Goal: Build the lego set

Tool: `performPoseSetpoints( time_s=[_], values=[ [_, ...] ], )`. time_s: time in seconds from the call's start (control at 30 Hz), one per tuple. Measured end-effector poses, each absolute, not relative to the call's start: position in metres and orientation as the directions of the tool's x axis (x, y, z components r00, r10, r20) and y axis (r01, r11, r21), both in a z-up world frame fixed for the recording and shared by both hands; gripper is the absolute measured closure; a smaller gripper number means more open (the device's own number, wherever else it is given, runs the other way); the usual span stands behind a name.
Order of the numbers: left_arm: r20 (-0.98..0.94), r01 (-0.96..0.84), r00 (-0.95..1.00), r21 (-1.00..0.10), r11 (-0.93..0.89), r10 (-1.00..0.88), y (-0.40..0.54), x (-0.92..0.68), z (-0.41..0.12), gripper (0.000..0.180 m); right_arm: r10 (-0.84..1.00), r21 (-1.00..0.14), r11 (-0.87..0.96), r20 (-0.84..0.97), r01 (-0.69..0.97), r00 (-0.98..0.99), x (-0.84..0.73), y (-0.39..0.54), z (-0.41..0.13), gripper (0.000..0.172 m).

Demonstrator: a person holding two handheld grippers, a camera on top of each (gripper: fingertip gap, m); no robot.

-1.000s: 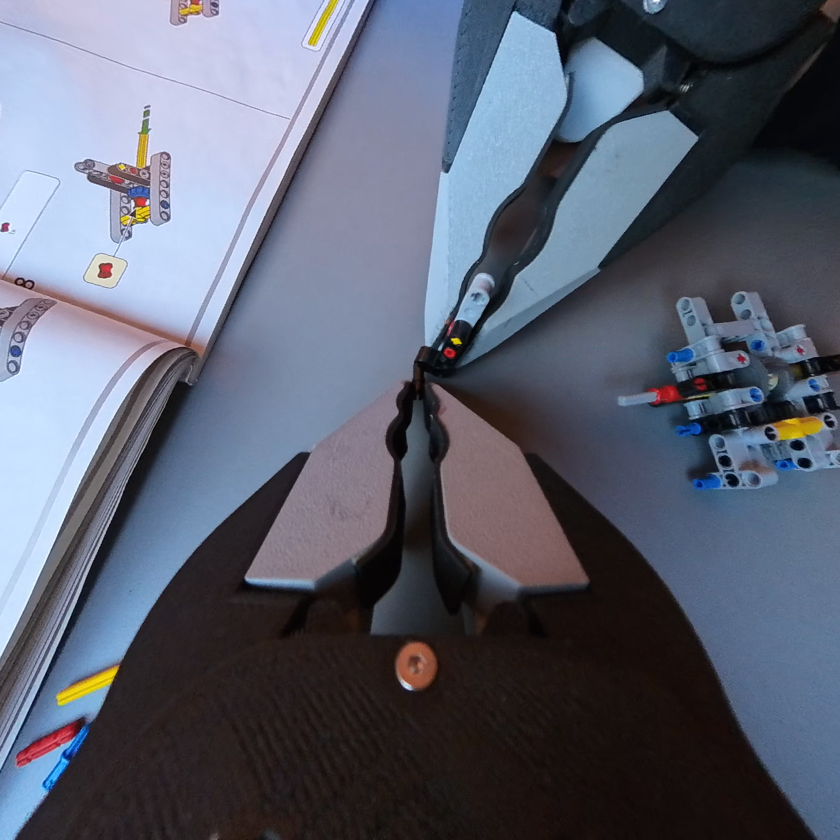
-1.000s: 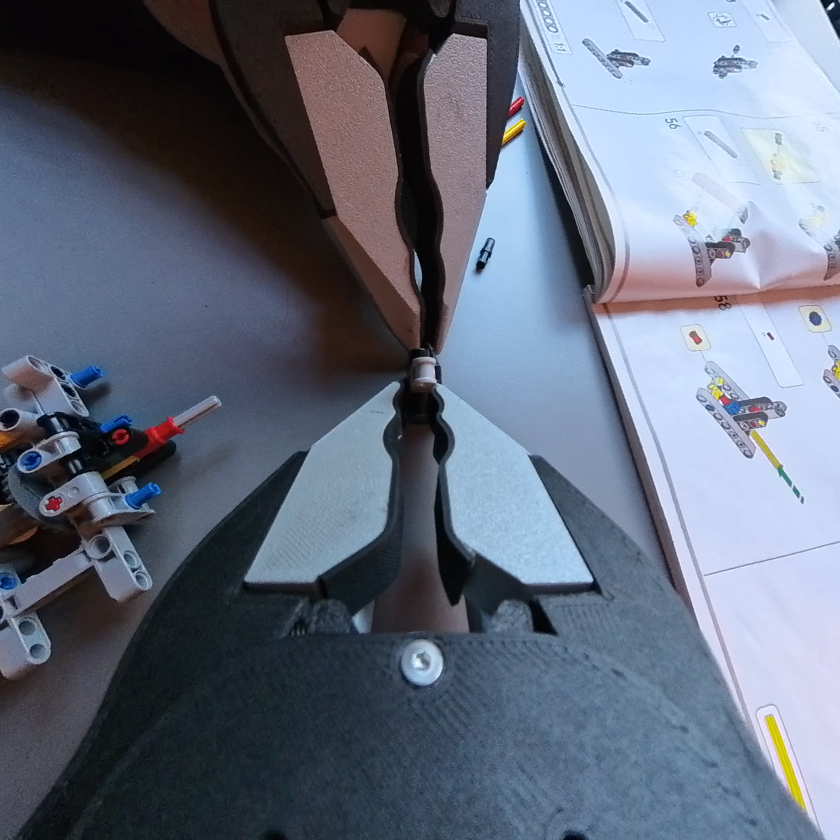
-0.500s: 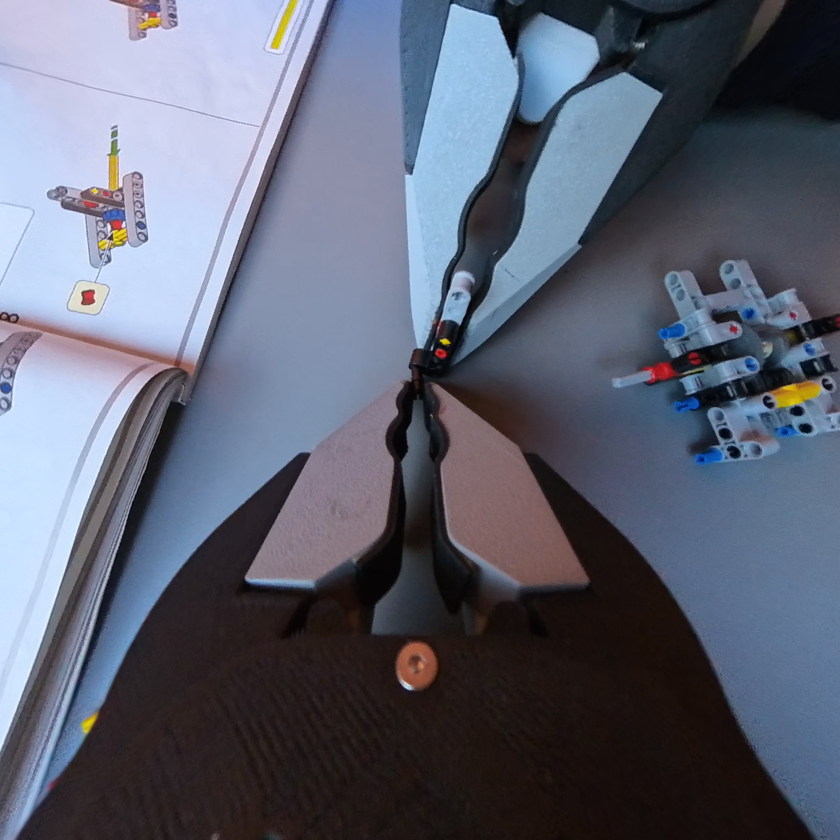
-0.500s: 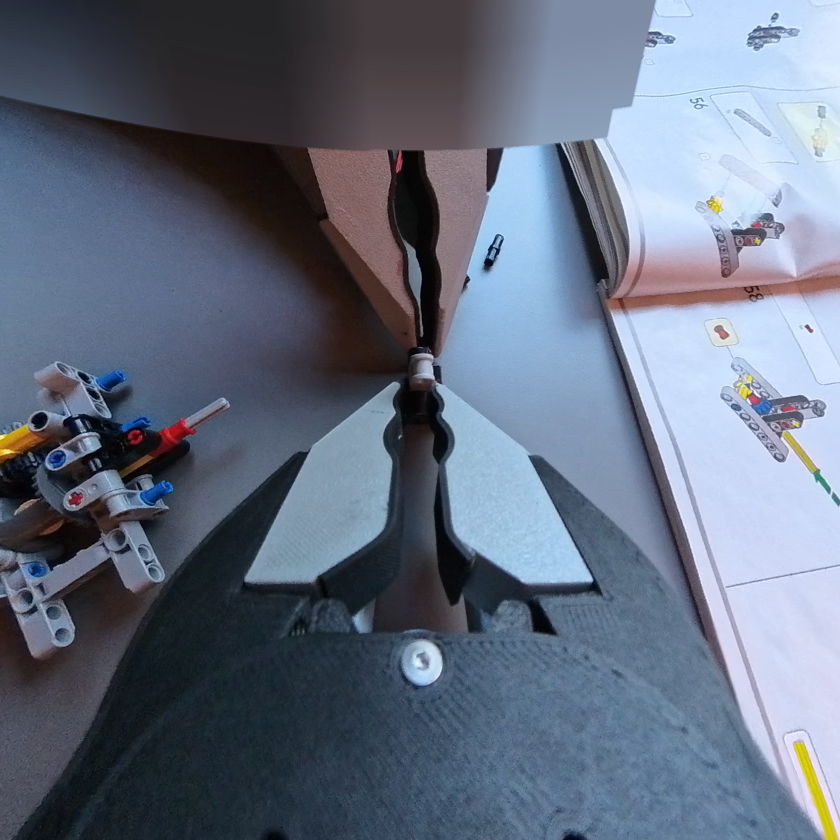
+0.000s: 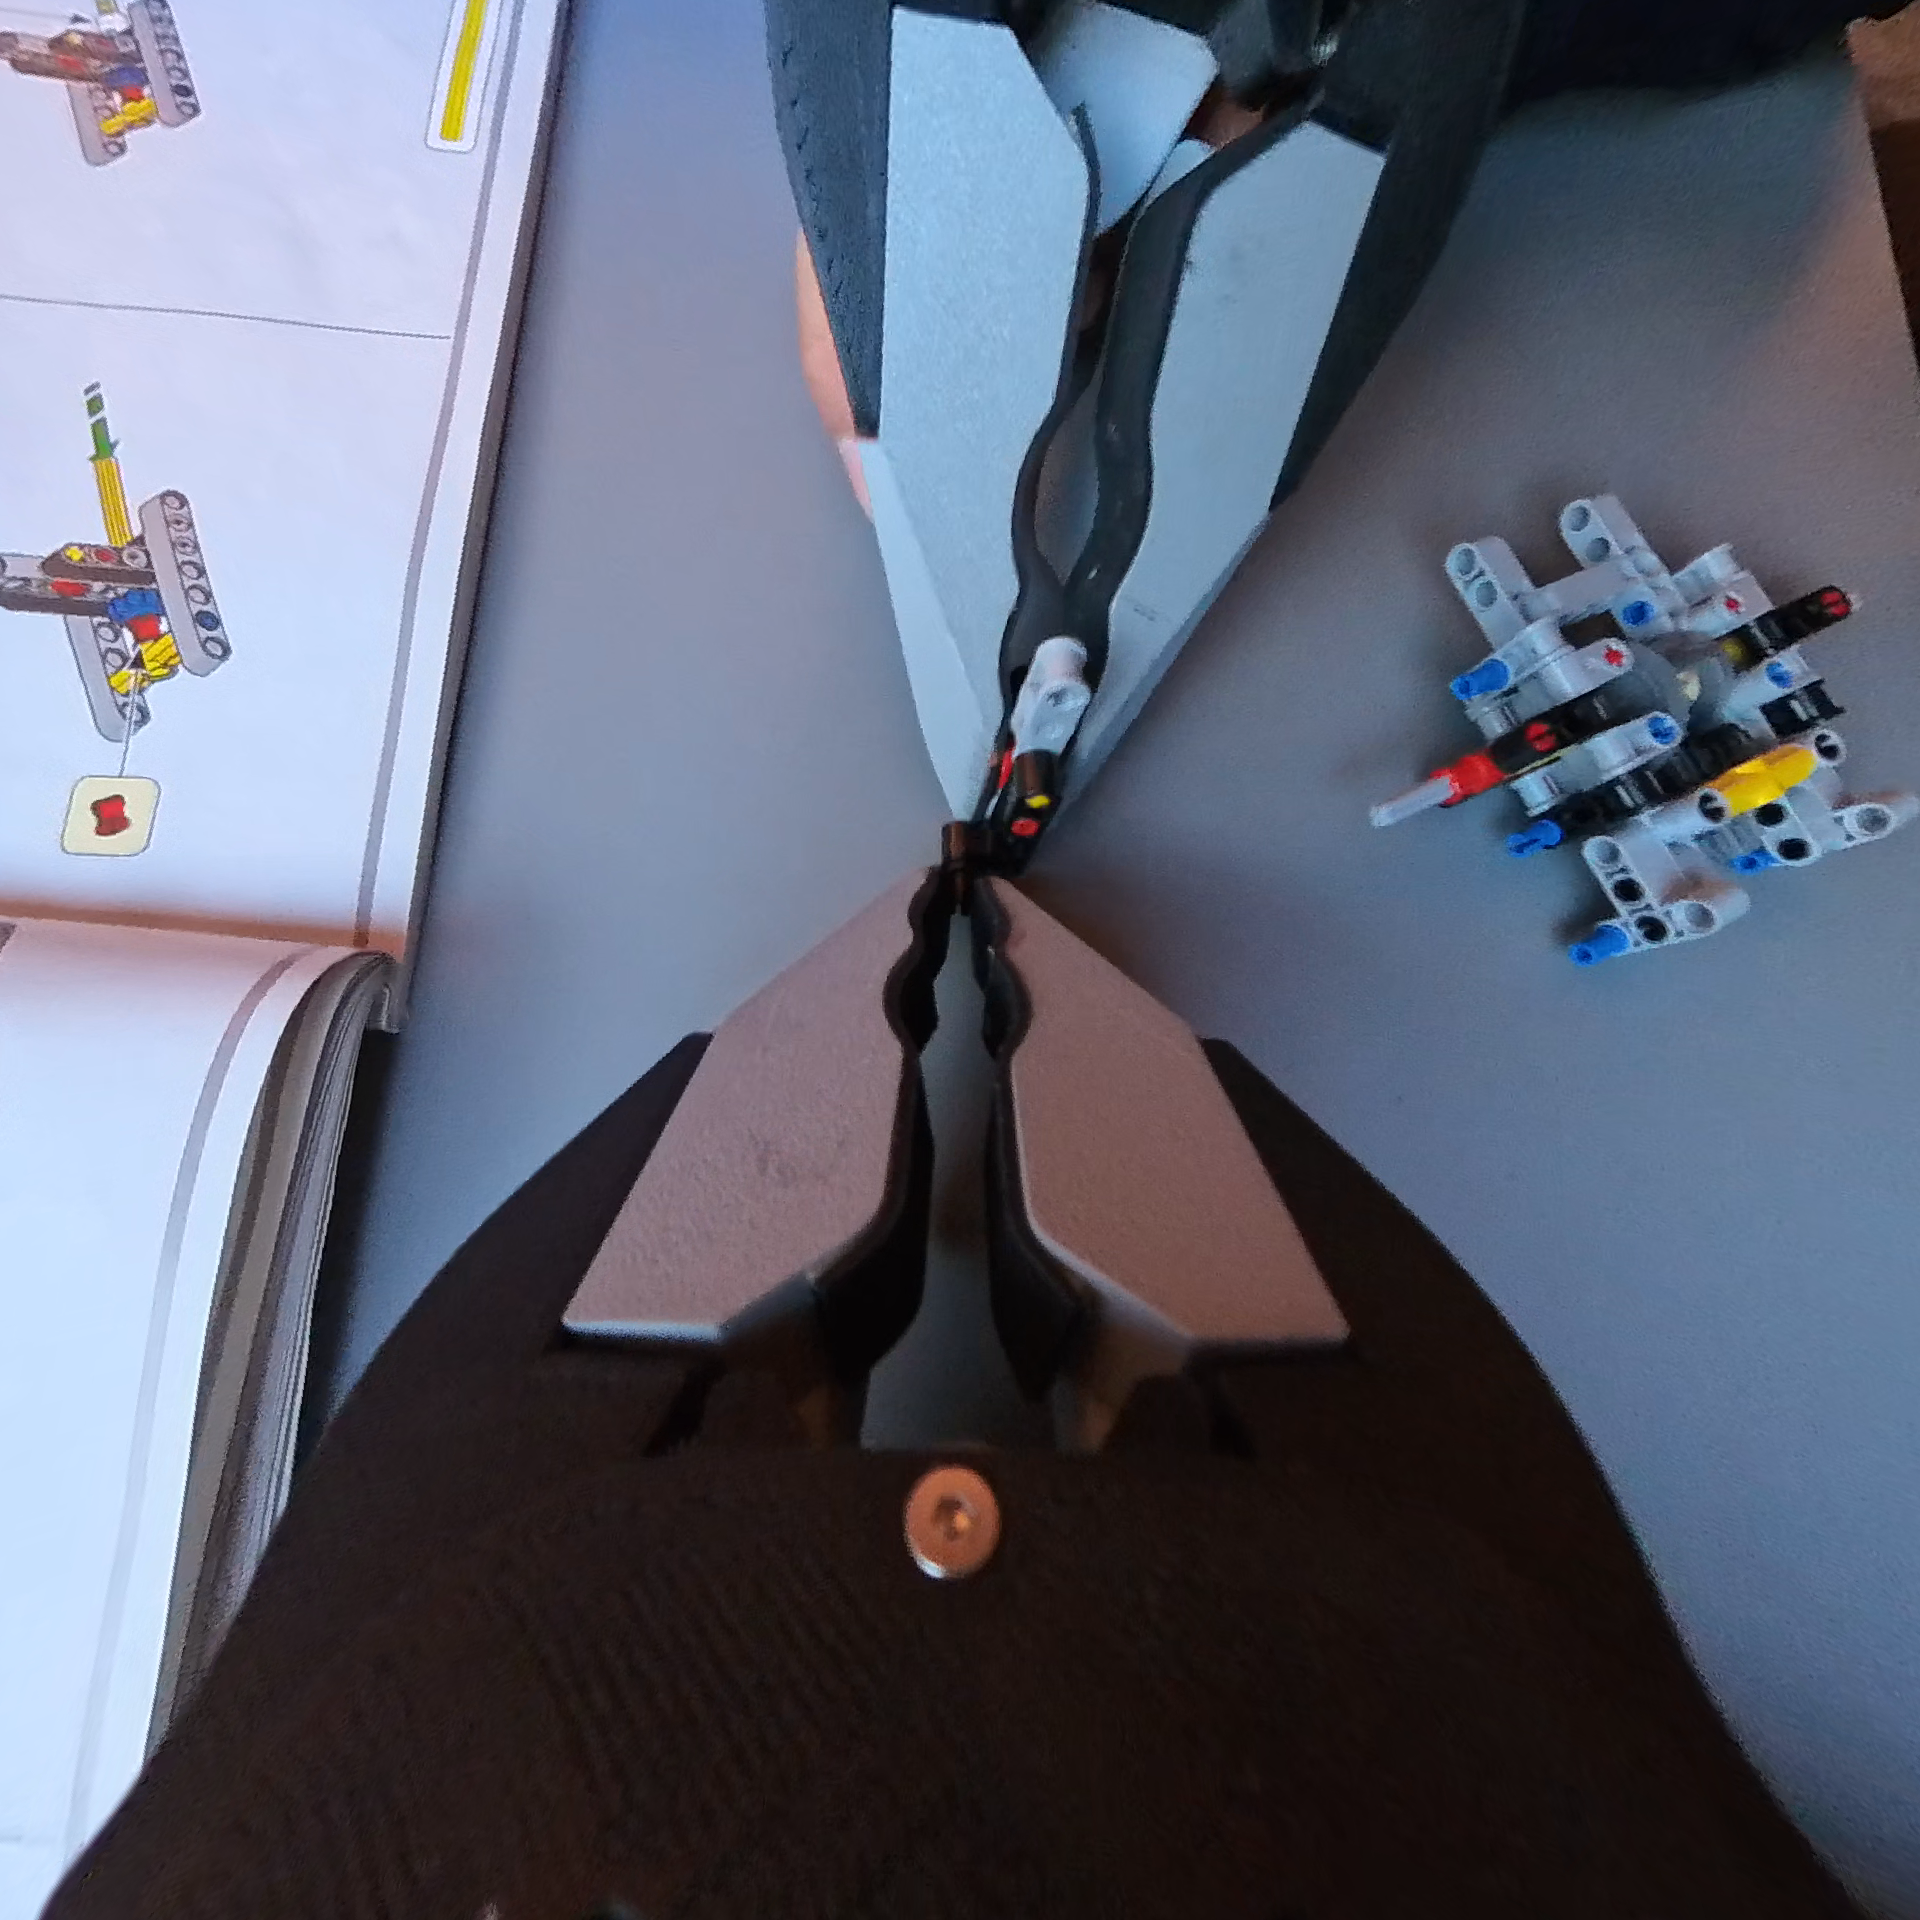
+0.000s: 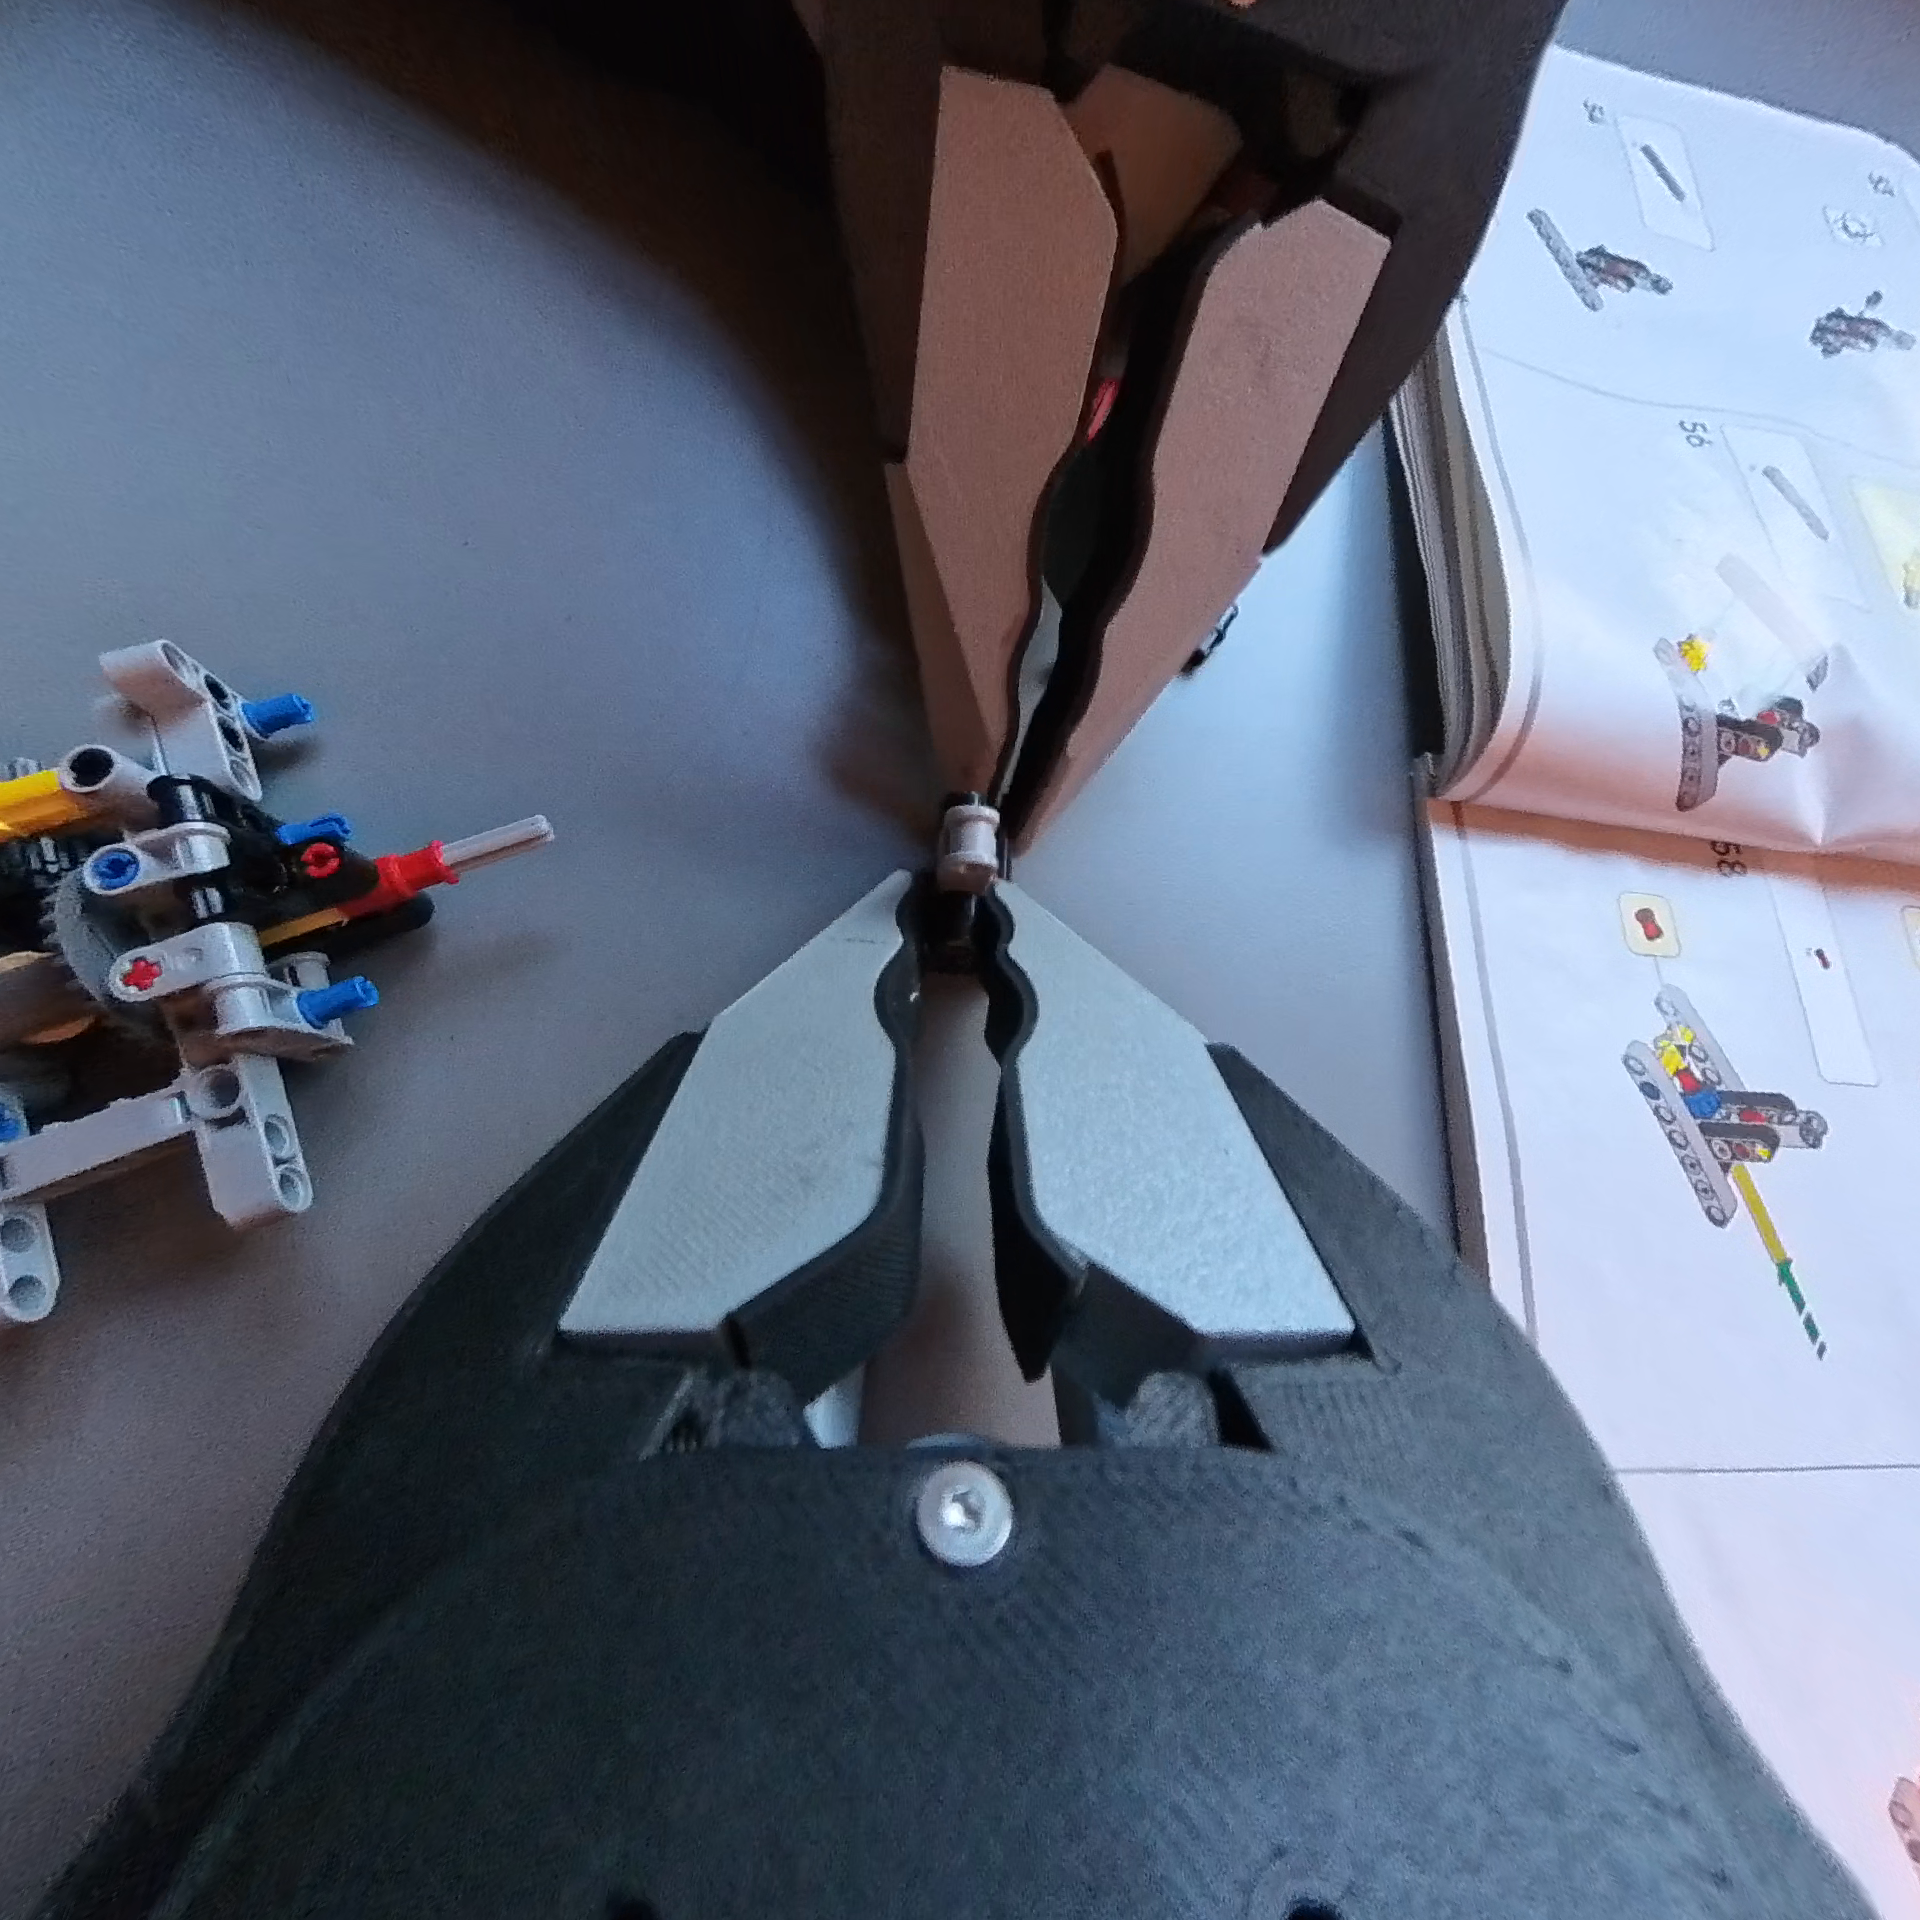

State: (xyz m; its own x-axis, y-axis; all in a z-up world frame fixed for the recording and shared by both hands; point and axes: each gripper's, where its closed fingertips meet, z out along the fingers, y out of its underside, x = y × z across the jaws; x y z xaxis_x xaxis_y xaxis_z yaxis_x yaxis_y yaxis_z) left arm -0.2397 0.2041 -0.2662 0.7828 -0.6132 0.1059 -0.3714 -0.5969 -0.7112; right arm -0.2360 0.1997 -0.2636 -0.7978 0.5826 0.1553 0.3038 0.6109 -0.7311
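At frame centre, left gripper (image 5: 961,902) is clamped on a small black pin (image 5: 958,844). Right gripper (image 6: 961,914) grips a slim black-and-grey beam assembly (image 5: 1044,743). Both tips meet above the matte grey table (image 5: 665,623).

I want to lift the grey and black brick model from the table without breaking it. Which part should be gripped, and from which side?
Probably grip the brick model across its dense black-and-grey middle, coming from above with a finger on each long flank. It lies flat on the table. The grey axle, blue pins and outer grey beams stick out and look easier to loosen.
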Motion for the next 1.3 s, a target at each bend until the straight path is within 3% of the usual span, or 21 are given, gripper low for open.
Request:
performPoseSetpoints(
  time_s=[0.27, 0.6, 1.3],
  values=[
    [0.166, -0.270, 0.832, -0.712, -0.648, -0.529, 0.209, -0.243, -0.266, 0.179, 0.638, -0.744, 0.542, 0.062, 0.390, -0.768, -0.239, 0.204, -0.263, 0.168],
    [0.187, -0.252, 0.826, -0.721, -0.646, -0.532, 0.198, -0.248, -0.262, 0.178, 0.610, -0.749, 0.554, 0.070, 0.362, -0.789, -0.237, 0.200, -0.263, 0.167],
    [0.130, -0.310, 0.844, -0.673, -0.671, -0.521, 0.202, -0.243, -0.266, 0.180, 0.602, -0.740, 0.561, 0.057, 0.371, -0.796, -0.237, 0.200, -0.264, 0.167]
  ],
)
